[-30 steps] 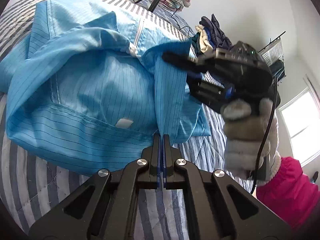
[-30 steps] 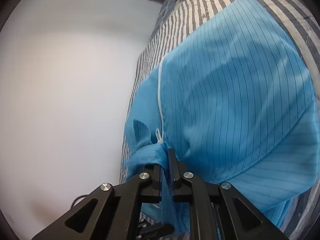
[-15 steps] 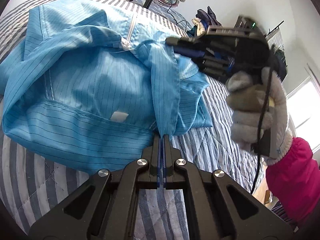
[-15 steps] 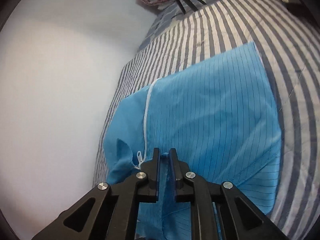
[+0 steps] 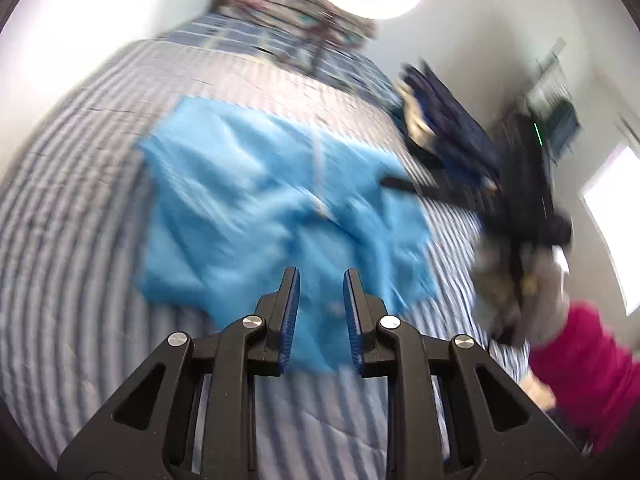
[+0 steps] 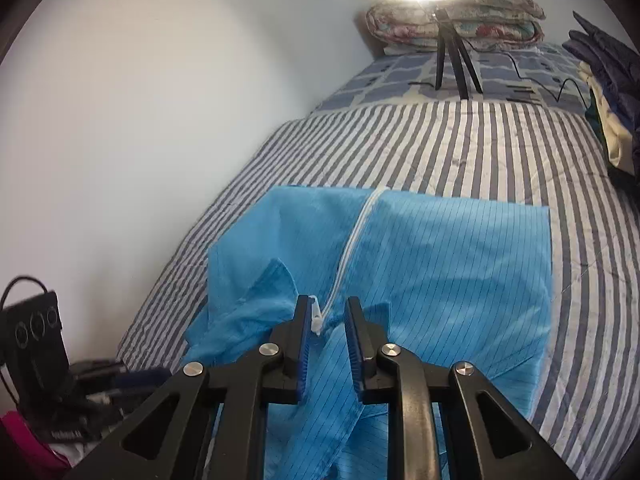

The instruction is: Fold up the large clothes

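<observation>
A light blue pinstriped garment (image 6: 440, 272) with a white zip (image 6: 356, 232) lies folded on the striped bed (image 6: 480, 144). My right gripper (image 6: 329, 308) hovers over its near edge, jaws opening. The zip's pull (image 6: 316, 316) shows in the gap by the left pad, and neither pad presses on it. The left wrist view is blurred by motion. There my left gripper (image 5: 322, 280) hangs above the garment (image 5: 260, 208), its jaws opening with nothing between them. The right gripper (image 5: 404, 184) is at the garment's right edge, held by a gloved hand (image 5: 504, 280) in a pink sleeve (image 5: 592, 360).
A ring light on a tripod (image 6: 456, 52) and folded quilts (image 6: 456, 20) stand at the head of the bed. A pile of dark clothes (image 6: 604, 92) lies at the far right. A white wall runs along the left. Black gear (image 6: 36, 340) sits beside the bed.
Both grippers have let go of the blue cloth and their jaws have parted. Both have lifted away, and the garment has dropped flat onto the bed. The right gripper has rolled.
</observation>
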